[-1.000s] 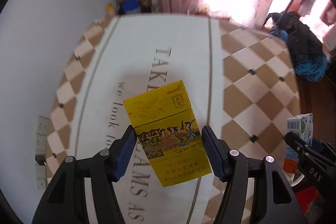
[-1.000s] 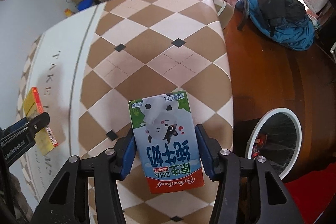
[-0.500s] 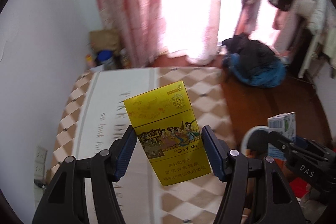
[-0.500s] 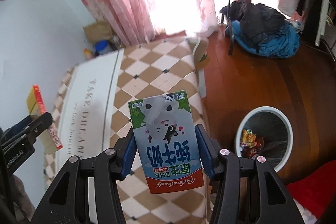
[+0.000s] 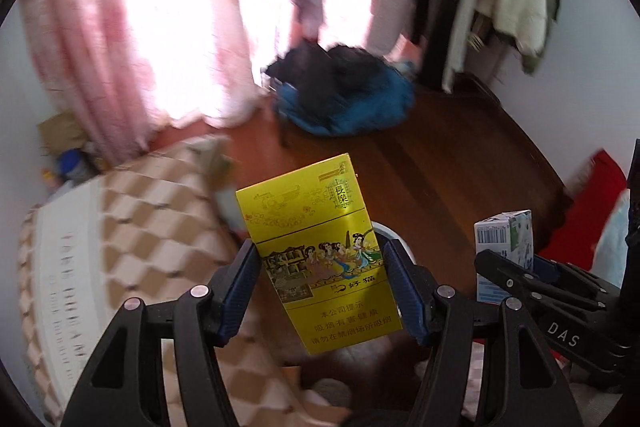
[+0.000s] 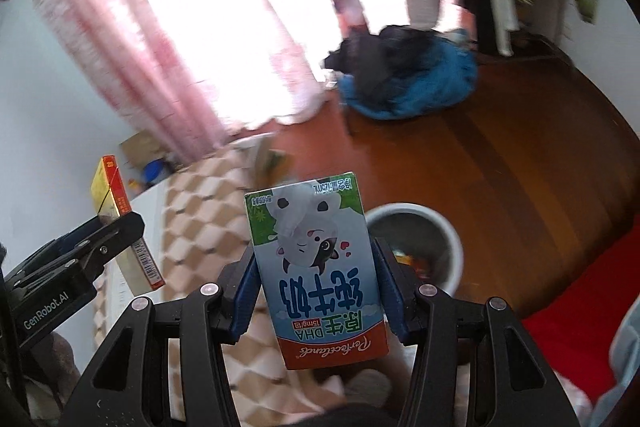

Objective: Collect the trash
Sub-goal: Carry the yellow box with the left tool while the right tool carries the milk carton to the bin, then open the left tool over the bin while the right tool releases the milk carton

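My left gripper is shut on a yellow cigarette pack, held up in the air beside the bed. My right gripper is shut on a small milk carton with a cartoon cow, printed side facing me upside down. A white round trash bin with wrappers inside stands on the wooden floor just right of the carton; in the left wrist view the bin's rim peeks out behind the pack. The carton also shows at the right of the left wrist view, and the pack at the left of the right wrist view.
A bed with a brown-and-cream checkered cover lies to the left. A blue and black heap of clothes sits on the wooden floor near pink curtains. Clothes hang at the back right, and a red mat lies at the lower right.
Both grippers have swung up and to the right, away from the bed top toward the floor side. The trash bin has come closer under them. Each still grips its item.
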`<state>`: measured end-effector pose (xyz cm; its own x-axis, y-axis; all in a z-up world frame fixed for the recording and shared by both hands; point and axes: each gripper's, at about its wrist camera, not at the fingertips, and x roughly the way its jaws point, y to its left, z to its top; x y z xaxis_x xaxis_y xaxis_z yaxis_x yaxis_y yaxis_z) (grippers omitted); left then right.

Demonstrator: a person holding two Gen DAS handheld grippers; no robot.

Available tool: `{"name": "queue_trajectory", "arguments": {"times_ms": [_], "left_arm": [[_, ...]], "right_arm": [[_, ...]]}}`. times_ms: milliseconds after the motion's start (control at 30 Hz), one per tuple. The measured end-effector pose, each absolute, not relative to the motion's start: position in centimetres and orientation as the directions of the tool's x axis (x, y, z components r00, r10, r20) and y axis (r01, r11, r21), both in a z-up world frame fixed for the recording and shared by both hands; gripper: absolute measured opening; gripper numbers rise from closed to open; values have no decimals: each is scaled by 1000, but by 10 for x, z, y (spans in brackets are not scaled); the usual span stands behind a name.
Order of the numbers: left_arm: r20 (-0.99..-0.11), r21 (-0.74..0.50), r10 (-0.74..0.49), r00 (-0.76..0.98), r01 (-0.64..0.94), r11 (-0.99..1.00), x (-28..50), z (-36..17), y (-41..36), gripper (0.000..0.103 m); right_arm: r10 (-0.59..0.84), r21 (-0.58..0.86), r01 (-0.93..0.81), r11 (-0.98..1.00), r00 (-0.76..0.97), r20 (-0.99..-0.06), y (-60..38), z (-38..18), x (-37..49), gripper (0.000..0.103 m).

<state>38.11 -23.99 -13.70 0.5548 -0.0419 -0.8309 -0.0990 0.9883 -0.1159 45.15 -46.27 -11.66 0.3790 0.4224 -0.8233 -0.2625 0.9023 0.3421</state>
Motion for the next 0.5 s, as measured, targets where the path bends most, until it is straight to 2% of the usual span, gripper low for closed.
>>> {"name": "queue_trajectory", "arguments": {"times_ms": [267, 367, 500], "left_arm": [[-926, -182, -149, 346, -66, 981, 469, -239, -275, 60], [-947, -243, -214, 239, -96, 965, 496, -285, -269, 61], [-965, -241, -219, 146, -154, 958, 517, -331, -257, 62]], "right_arm": [[347, 324, -130, 937, 248, -904, -534, -227, 512, 55], [341, 329, -99, 939, 168, -925, -542, -278, 533, 55], [338, 333, -66, 941, 82, -938, -539, -337, 556, 55]]}}
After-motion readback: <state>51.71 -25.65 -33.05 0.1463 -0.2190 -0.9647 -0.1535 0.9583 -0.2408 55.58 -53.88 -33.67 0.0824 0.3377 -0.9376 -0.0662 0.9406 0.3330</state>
